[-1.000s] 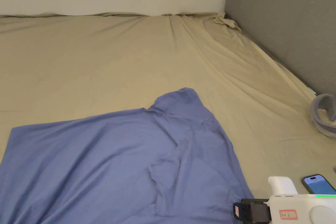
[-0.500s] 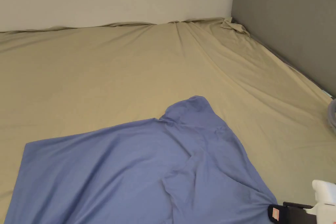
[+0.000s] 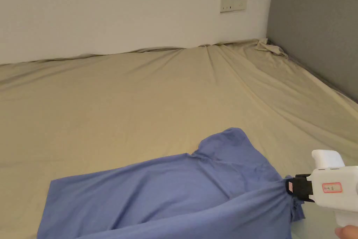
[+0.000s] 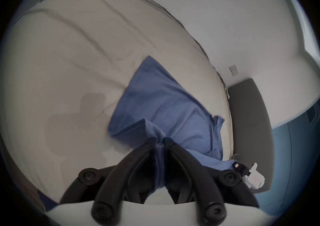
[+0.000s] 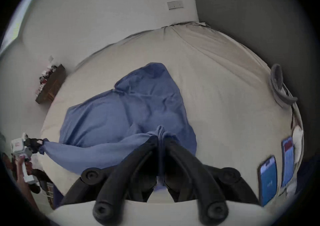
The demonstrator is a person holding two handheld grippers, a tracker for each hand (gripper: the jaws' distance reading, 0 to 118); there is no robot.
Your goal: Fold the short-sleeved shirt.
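Note:
A blue short-sleeved shirt [image 3: 167, 194] lies on the beige bed sheet [image 3: 140, 103], one sleeve pointing toward the far wall. In the head view my right gripper [image 3: 288, 186] is shut on a bunched corner at the shirt's right side, lifted off the sheet. In the right gripper view its jaws [image 5: 161, 137] pinch gathered blue fabric [image 5: 121, 112]; the left gripper [image 5: 40, 142] holds the other end of the raised edge. In the left gripper view the left gripper's jaws [image 4: 160, 140] clamp blue cloth [image 4: 164, 105], and the right gripper [image 4: 236, 166] shows farther off.
A grey headboard [image 3: 314, 22] runs along the bed's right side and a white wall [image 3: 122, 8] along the far side. Two phones [image 5: 267, 179] [image 5: 288, 157] and a grey curved item [image 5: 278, 87] lie near the headboard. A wooden shelf [image 5: 51, 84] stands by the far left.
The head camera has tilted up. My right gripper has risen with the shirt's corner, pulling the near edge up off the sheet and gathering the fabric.

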